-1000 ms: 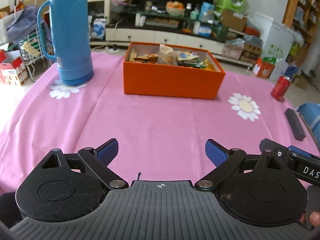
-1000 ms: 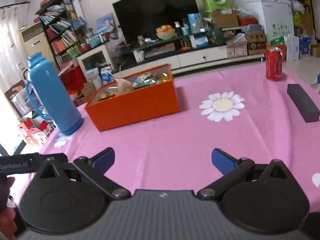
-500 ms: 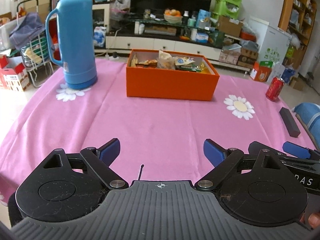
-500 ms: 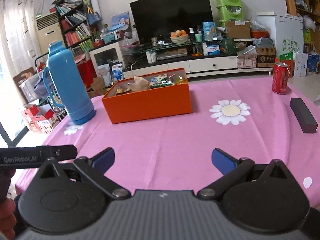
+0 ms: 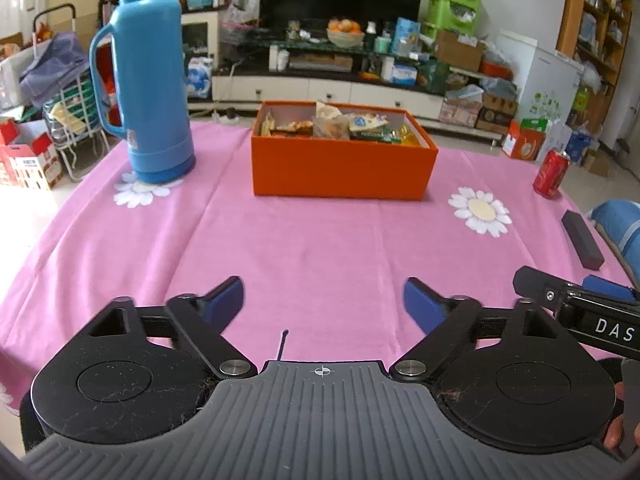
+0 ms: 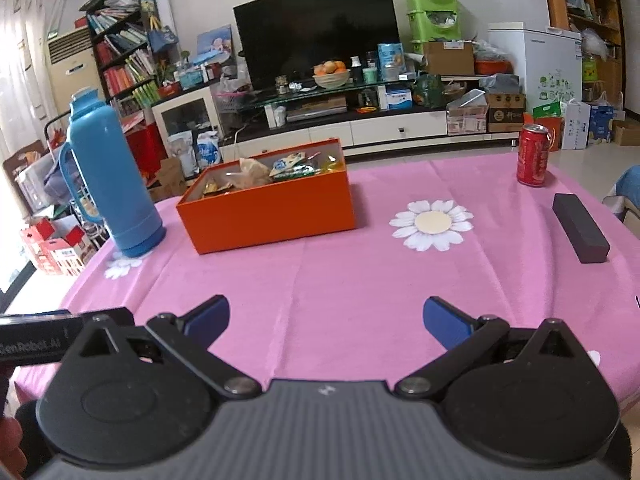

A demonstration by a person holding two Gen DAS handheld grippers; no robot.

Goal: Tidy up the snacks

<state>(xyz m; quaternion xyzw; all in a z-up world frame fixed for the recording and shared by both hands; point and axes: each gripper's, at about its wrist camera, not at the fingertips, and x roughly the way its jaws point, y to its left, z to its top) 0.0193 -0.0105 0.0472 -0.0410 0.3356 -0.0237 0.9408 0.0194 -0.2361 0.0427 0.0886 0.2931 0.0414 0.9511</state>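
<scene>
Hovering short of box (image 5: 344, 168), you kept both empty: left gripper (image 5: 323, 304) just narrowing, still apart; right gripper (image 6: 326, 320) wide; snacks (image 5: 348, 125) already boxed.

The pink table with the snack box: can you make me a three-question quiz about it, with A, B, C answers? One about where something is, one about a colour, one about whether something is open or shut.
1. Where is the blue thermos from the orange box in the right wrist view?
A. To its left
B. Inside it
C. To its right

2. What colour is the soda can?
A. Green
B. Red
C. Yellow

3. How is the orange box?
A. Shut with a lid
B. Tipped on its side
C. Open on top, snacks inside

Answers:
1. A: the thermos stands on the tablecloth, left of the box.
2. B: the can is red, near the table's far right edge.
3. C: no lid, and snack packets show over the rim.
</scene>
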